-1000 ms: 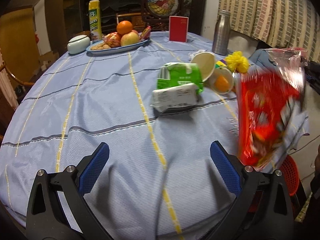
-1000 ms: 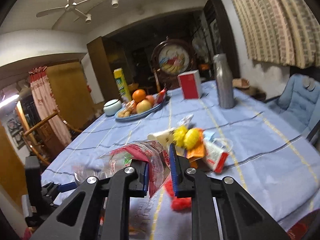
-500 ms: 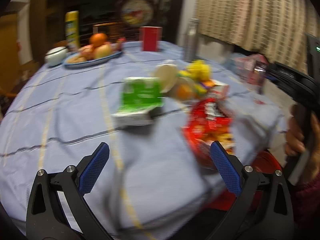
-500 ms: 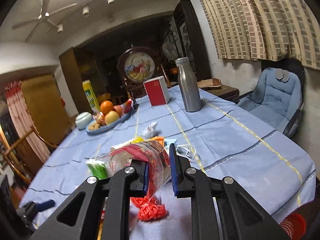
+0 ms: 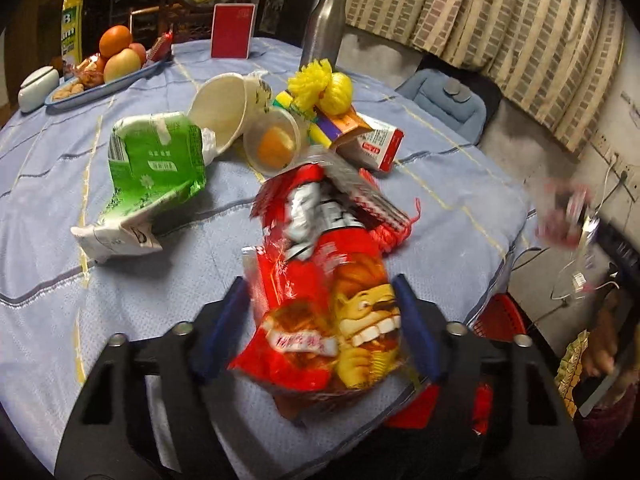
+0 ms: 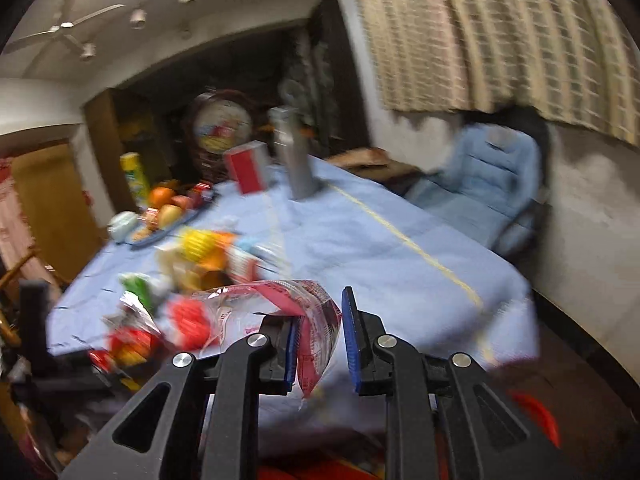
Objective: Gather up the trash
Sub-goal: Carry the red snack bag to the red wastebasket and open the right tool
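A red snack bag [image 5: 320, 280] lies near the table's edge, between the jaws of my left gripper [image 5: 320, 324]. The jaws are closing and both pads touch the bag's sides. Behind it lie a green pack [image 5: 152, 160], a paper cup [image 5: 218, 108], a clear cup [image 5: 274, 144], yellow mesh [image 5: 320, 84], a red-and-white carton [image 5: 376, 144] and red netting [image 5: 392, 228]. My right gripper [image 6: 320, 332] is beyond the table's edge. A clear and red plastic wrapper [image 6: 316, 312] still fills the narrow gap between its opening jaws.
A red basket [image 5: 500, 320] stands on the floor below the table's edge. A fruit plate [image 5: 100, 80], a red box [image 5: 232, 30] and a steel bottle [image 5: 324, 24] stand at the far side of the blue tablecloth [image 5: 60, 240]. A blue chair [image 5: 444, 96] is behind.
My left gripper has moved up to the red snack bag and its jaws have narrowed around it. My right gripper has swung sideways and lower with the wrapper, its jaws slightly wider.
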Action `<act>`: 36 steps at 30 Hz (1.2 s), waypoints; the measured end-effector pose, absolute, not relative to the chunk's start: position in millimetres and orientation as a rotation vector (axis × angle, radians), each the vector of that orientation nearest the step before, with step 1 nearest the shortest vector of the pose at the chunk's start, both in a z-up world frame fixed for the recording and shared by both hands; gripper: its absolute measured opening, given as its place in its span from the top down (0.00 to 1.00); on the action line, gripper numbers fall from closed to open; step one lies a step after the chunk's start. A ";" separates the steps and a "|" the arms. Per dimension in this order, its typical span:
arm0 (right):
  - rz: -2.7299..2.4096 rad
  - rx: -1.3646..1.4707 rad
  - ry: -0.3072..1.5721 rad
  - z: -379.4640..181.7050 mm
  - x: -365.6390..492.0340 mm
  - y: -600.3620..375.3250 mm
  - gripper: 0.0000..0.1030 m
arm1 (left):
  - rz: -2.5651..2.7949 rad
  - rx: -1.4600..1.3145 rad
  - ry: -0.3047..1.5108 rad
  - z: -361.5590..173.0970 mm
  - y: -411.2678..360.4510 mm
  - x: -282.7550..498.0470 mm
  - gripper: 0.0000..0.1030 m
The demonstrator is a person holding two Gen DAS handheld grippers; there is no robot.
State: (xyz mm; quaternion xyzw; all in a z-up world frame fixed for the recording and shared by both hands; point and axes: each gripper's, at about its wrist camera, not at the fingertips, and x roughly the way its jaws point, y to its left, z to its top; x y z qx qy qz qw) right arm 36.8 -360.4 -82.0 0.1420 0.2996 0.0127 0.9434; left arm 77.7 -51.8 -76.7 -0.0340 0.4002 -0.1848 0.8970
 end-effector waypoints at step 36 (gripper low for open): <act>-0.517 0.574 0.827 -191.3 -42.2 -554.2 0.28 | -0.977 0.371 0.929 -92.1 -389.9 53.8 0.15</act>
